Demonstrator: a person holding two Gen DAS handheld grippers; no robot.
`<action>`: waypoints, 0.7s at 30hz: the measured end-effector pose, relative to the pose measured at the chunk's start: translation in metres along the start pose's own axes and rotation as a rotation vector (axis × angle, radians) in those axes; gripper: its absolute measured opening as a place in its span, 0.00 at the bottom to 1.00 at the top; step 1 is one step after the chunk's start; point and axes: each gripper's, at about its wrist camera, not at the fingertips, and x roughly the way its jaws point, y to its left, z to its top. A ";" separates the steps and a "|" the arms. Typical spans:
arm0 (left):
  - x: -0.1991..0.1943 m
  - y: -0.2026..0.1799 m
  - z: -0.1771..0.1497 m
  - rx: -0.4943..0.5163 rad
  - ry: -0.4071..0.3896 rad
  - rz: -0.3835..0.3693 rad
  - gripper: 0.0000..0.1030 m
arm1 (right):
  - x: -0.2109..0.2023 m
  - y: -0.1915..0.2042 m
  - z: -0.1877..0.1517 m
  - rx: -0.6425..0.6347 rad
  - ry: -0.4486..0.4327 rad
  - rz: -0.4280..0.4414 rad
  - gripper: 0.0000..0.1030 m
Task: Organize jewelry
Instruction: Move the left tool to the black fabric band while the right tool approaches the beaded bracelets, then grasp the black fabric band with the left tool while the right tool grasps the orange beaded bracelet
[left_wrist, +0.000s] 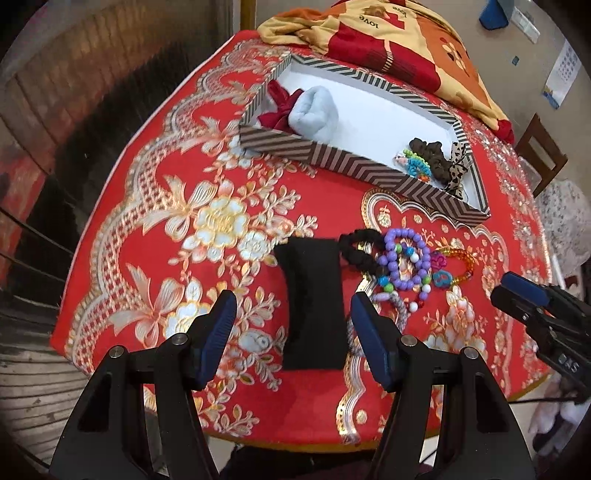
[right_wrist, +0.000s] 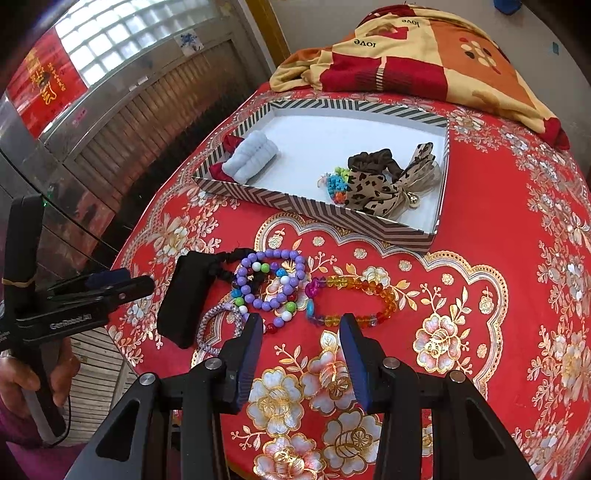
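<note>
The right gripper (right_wrist: 301, 354) has its two blue fingers spread wide and holds nothing; it hangs just above the red tablecloth (right_wrist: 480, 332), near the rainbow bead bracelet (right_wrist: 354, 291). The left gripper (left_wrist: 291, 325) is spread wide too and empty; the black pad (left_wrist: 314, 306) lies between its fingers, lower down on the cloth.

The rainbow bracelet lies flat beside the purple bead bracelet (right_wrist: 271, 284), which tangles with a black stretchy band (right_wrist: 231, 258) and a small woven band (right_wrist: 221, 321).

I think the beads are light, hard and slippery; the string is floppy, so the ring will droop; best to pinch across one side of the ring, on the far-out part away from the pile.

The striped box (right_wrist: 406, 229) sits further back, with soft hair ties (right_wrist: 384, 184) in one end.
</note>
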 end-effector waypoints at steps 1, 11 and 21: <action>-0.001 0.004 -0.002 -0.004 0.006 -0.009 0.62 | 0.001 -0.001 0.000 0.001 0.002 0.000 0.40; 0.009 0.019 -0.012 -0.042 0.076 -0.105 0.68 | 0.012 -0.023 -0.008 0.035 0.029 -0.036 0.40; 0.037 0.015 -0.006 -0.060 0.134 -0.117 0.68 | 0.036 -0.054 0.000 0.056 0.039 -0.156 0.40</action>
